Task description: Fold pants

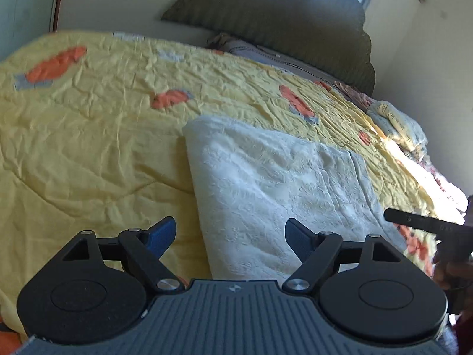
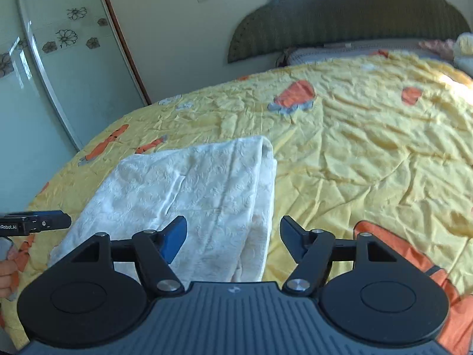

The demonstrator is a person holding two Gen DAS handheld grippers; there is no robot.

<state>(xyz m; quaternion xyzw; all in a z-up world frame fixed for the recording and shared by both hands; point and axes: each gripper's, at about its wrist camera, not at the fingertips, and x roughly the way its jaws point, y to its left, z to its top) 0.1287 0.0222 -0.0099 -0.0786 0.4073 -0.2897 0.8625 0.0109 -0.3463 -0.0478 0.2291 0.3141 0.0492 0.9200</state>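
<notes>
The white textured pants (image 1: 266,189) lie folded flat on the yellow bedspread (image 1: 88,136). My left gripper (image 1: 230,236) hovers open over the near left edge of the pants, with nothing between its blue pads. In the right wrist view the same pants (image 2: 192,195) stretch away toward the left. My right gripper (image 2: 233,236) is open above their near right edge, pads clear of the cloth. The other gripper's black body shows at the edge of each view: the right gripper (image 1: 425,224) in the left wrist view, the left gripper (image 2: 35,223) in the right.
The bedspread (image 2: 369,153) carries orange carrot prints. A dark green headboard (image 1: 280,20) stands at the far end with pillows (image 1: 396,121) beside it. A glass wardrobe door (image 2: 38,74) with flower decals is to the left of the bed. A hand (image 2: 7,275) shows at the left edge.
</notes>
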